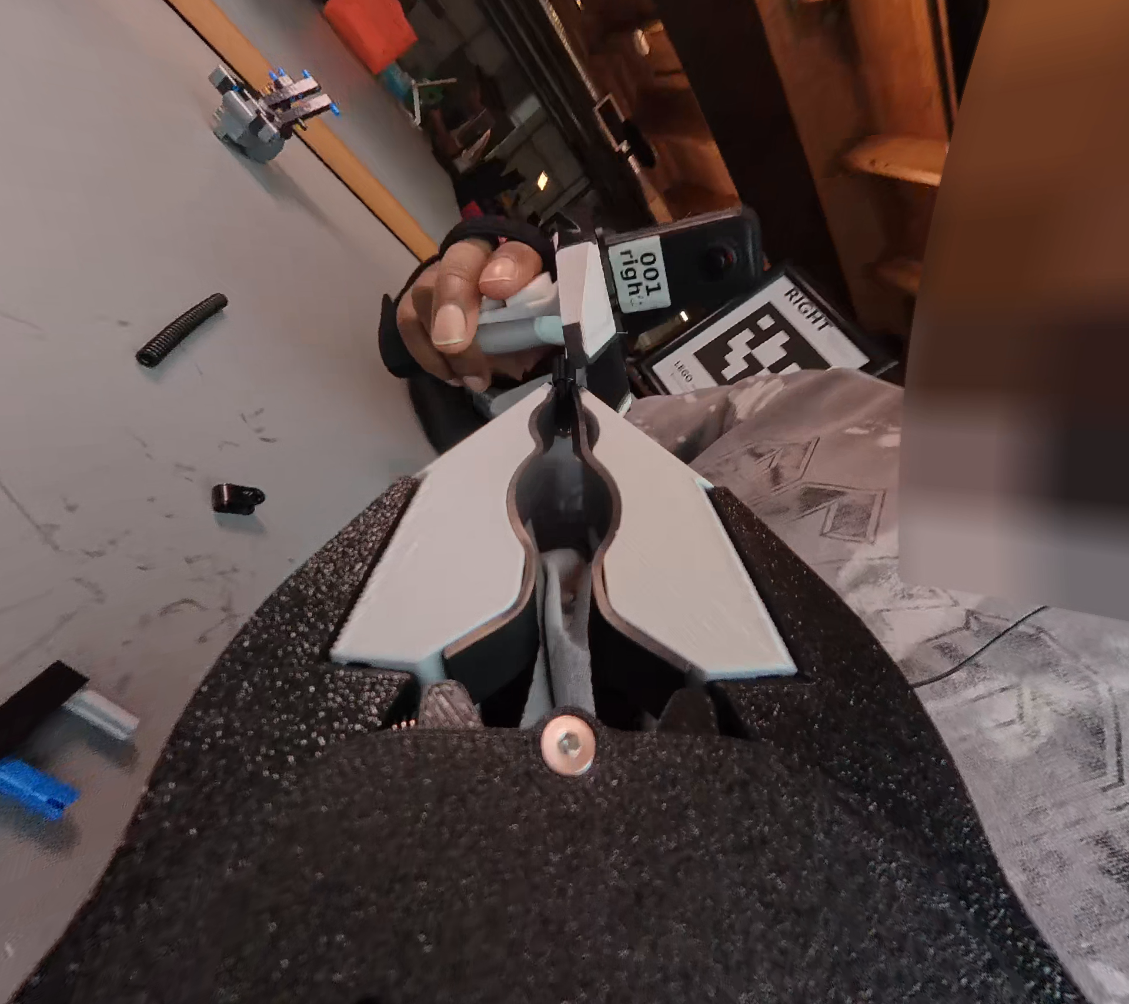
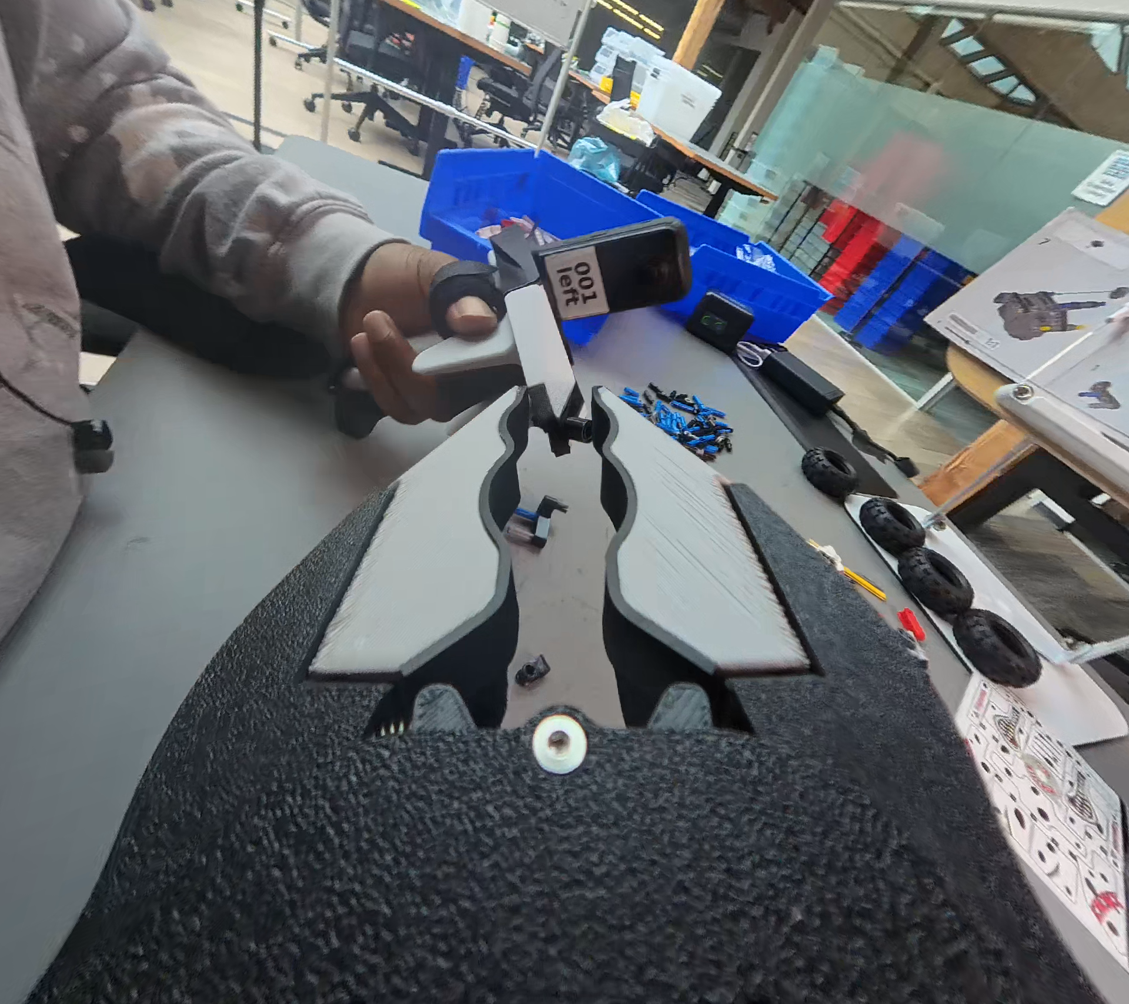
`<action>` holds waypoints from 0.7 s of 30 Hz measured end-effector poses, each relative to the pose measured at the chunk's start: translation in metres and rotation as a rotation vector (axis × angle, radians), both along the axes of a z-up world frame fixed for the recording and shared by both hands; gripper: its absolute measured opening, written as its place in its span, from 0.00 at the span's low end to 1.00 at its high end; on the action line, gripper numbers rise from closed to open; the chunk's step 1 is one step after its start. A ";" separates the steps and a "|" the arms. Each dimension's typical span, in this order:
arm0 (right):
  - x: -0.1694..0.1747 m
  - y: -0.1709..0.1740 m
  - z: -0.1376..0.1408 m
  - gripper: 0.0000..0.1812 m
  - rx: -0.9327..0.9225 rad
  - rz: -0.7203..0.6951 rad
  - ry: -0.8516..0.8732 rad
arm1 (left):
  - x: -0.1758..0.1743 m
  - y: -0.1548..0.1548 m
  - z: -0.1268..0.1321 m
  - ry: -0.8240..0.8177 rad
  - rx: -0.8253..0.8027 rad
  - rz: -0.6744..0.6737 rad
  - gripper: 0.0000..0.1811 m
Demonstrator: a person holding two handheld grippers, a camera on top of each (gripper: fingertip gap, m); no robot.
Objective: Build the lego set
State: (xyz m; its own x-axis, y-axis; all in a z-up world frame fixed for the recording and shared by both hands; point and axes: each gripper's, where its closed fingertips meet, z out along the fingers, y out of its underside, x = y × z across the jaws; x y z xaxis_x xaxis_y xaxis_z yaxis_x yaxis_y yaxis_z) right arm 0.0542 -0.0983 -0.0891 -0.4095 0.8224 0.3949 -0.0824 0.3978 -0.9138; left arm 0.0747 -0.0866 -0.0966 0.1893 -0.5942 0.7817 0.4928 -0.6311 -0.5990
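Two tongs met in mid-air above the grey surface [image 2: 183,486]. We found the left tongs [image 1: 565,413] clenched at the tips on a small black lego piece [image 1: 562,382], their grey fingers [image 1: 476,535] nearly touching. In the right wrist view that same piece [image 2: 577,428] stood between the tips of the right tongs [image 2: 559,419], whose jaws were parted; we could not tell whether either tip touched it. A hand [image 2: 403,339] with a grey sleeve [image 2: 201,193] held the left tool; another hand [image 1: 464,315] held the right tool.

Below the parted jaws we noted a small blue-and-black assembly [image 2: 534,526] and one black connector [image 2: 531,669] on the surface. Beyond lay a heap of blue and black pins [image 2: 678,419]. To the right we recorded four black tyres [image 2: 935,578] in a row, a sticker sheet [image 2: 1051,816], and an instruction booklet [image 2: 1038,297] on a stand. Blue bins [image 2: 550,205] stood at the far edge.

From the left wrist view we logged a partly built grey model [image 1: 263,110] well apart near the surface edge, a black ribbed hose [image 1: 180,327], a black connector piece [image 1: 235,498], and a blue piece [image 1: 36,785] at the frame's margin.
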 end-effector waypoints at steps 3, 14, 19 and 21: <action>0.008 -0.006 -0.012 0.07 0.078 0.048 -0.039 | 0.004 -0.002 -0.012 0.127 -0.003 -0.018 0.02; 0.010 0.001 -0.027 0.04 0.136 0.037 -0.080 | 0.000 0.001 -0.027 0.194 -0.059 -0.010 0.02; 0.013 0.004 -0.028 0.02 0.094 0.048 -0.098 | -0.003 0.002 -0.028 0.176 -0.070 -0.006 0.02; 0.014 0.011 -0.028 0.00 0.079 0.033 -0.101 | -0.008 0.002 -0.023 0.146 -0.059 0.007 0.02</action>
State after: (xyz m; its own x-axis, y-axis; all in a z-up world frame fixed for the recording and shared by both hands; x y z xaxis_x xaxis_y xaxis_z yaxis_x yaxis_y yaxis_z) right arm 0.0679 -0.0872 -0.1167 -0.4766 0.7759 0.4132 -0.0061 0.4671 -0.8842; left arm 0.0664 -0.0850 -0.1199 0.3079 -0.5466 0.7787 0.4075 -0.6638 -0.6271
